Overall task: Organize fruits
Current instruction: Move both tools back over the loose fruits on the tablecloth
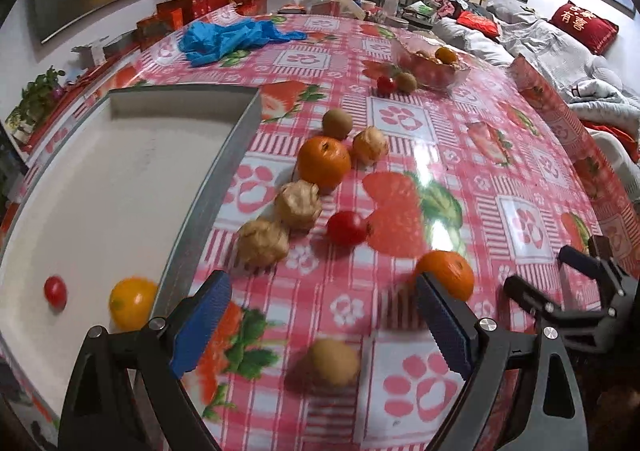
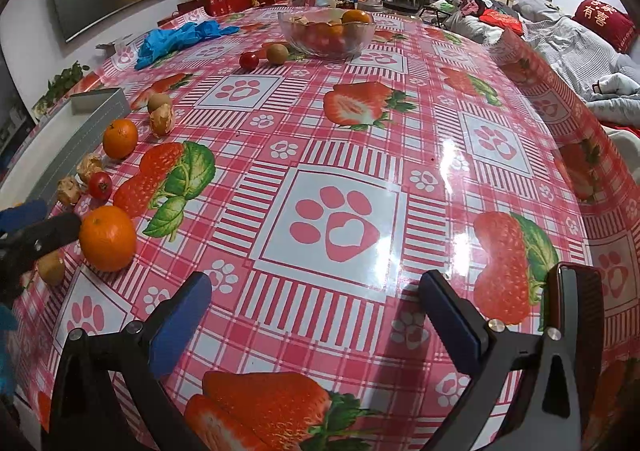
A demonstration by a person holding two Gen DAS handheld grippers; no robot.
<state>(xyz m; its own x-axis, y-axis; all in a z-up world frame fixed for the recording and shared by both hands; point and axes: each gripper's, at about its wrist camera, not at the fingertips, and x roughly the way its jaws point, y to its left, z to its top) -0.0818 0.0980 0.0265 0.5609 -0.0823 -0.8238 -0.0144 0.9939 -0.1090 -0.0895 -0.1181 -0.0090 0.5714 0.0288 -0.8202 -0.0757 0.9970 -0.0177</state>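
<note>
My left gripper (image 1: pixel 324 325) is open and empty above the table, a brown kiwi (image 1: pixel 334 362) below its jaws and an orange (image 1: pixel 446 274) by its right finger. A white tray (image 1: pixel 120 187) at left holds a yellow-orange fruit (image 1: pixel 132 303) and a cherry tomato (image 1: pixel 55 291). Beside the tray lie papery husked fruits (image 1: pixel 262 243), another orange (image 1: pixel 324 162), a tomato (image 1: pixel 346 227) and a kiwi (image 1: pixel 337 124). My right gripper (image 2: pixel 316 313) is open and empty over bare tablecloth; it also shows in the left wrist view (image 1: pixel 560 275). The near orange (image 2: pixel 107 238) lies to its left.
A glass bowl (image 2: pixel 326 33) of fruit stands at the far side, with a tomato (image 2: pixel 249 60) and kiwi (image 2: pixel 277 53) before it. Blue gloves (image 1: pixel 236 37) lie at the back left. A sofa with a red cushion (image 1: pixel 582 27) is beyond the table's right edge.
</note>
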